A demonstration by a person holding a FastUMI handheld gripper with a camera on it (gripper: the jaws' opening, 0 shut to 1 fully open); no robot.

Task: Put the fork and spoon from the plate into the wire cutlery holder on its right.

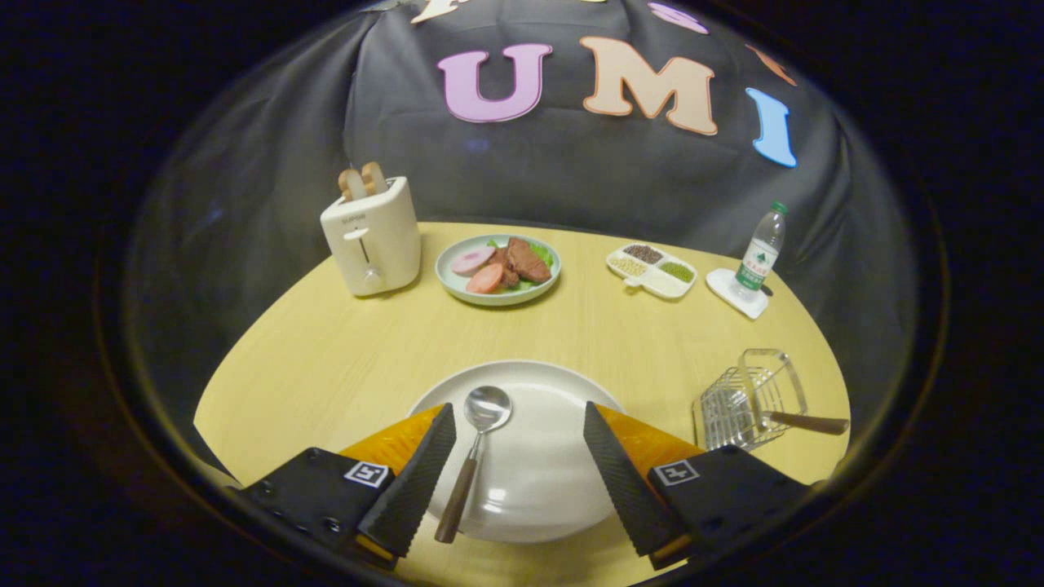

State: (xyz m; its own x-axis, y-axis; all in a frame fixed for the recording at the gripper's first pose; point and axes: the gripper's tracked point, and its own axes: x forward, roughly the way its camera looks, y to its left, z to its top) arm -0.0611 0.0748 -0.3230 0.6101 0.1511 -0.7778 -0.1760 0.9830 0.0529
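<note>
A white plate lies between my fingers on the yellow table. On it rests a spoon with a metal bowl and brown wooden handle, lying close to the left finger. My gripper is open above the plate, with the spoon just inside the left finger and nothing pressed. To the right of the plate stands the wire cutlery holder. A brown-handled utensil, likely the fork, lies in it with its handle sticking out to the right.
Beyond the plate stand a white toaster with bread, a green plate of food, a divided dish of grains and a water bottle on a white coaster. The table's edge curves close behind them.
</note>
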